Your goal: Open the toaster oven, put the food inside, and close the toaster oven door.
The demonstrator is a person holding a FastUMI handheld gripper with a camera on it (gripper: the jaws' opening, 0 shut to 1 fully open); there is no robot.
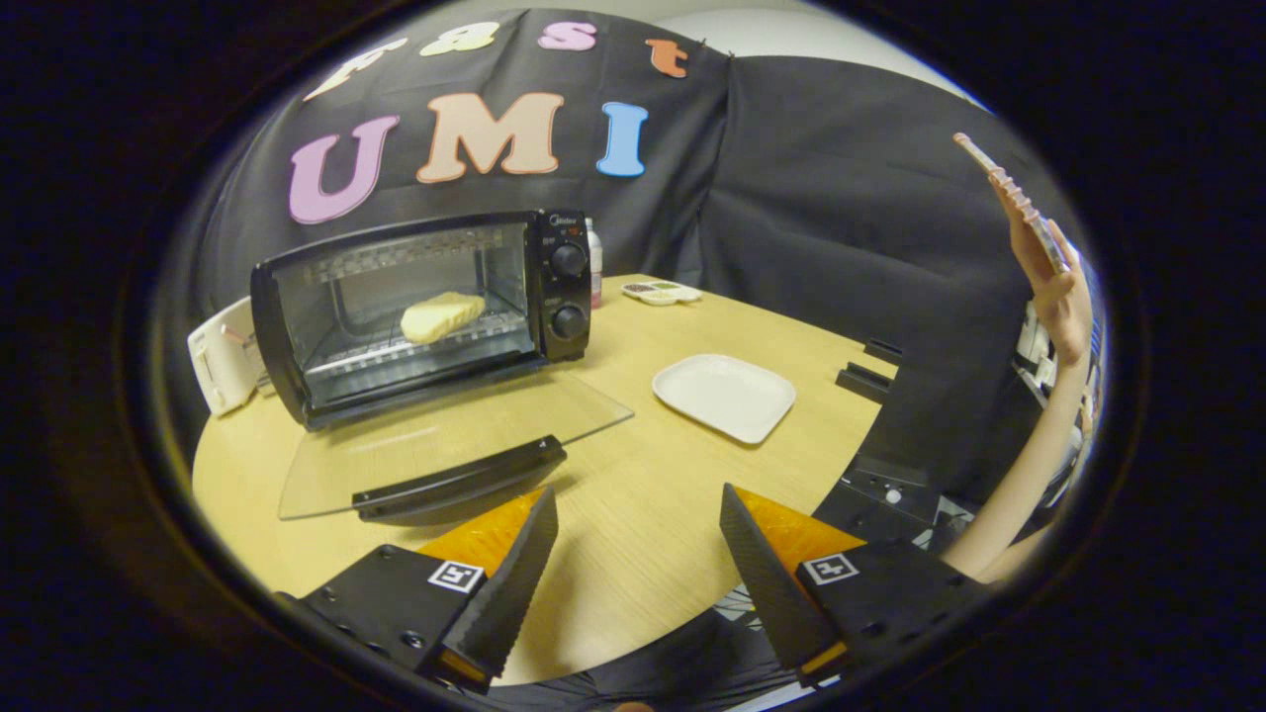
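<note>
A black toaster oven (564,287) stands on the wooden table (633,534), beyond my fingers and to their left. Its glass door (445,450) lies folded down flat, with the black handle (460,480) just ahead of my left finger. A pale yellow piece of food (442,316) rests on the wire rack inside the oven. A white square plate (724,397), with nothing on it, lies beyond my right finger. My gripper (638,509) is open, its two fingers wide apart over the table with nothing between them.
A small white dish with coloured bits (661,292) and a bottle (594,262) stand behind the oven's right side. A white appliance (226,356) sits at the oven's left. To the right of the table, a person's arm holds up a phone (1014,203).
</note>
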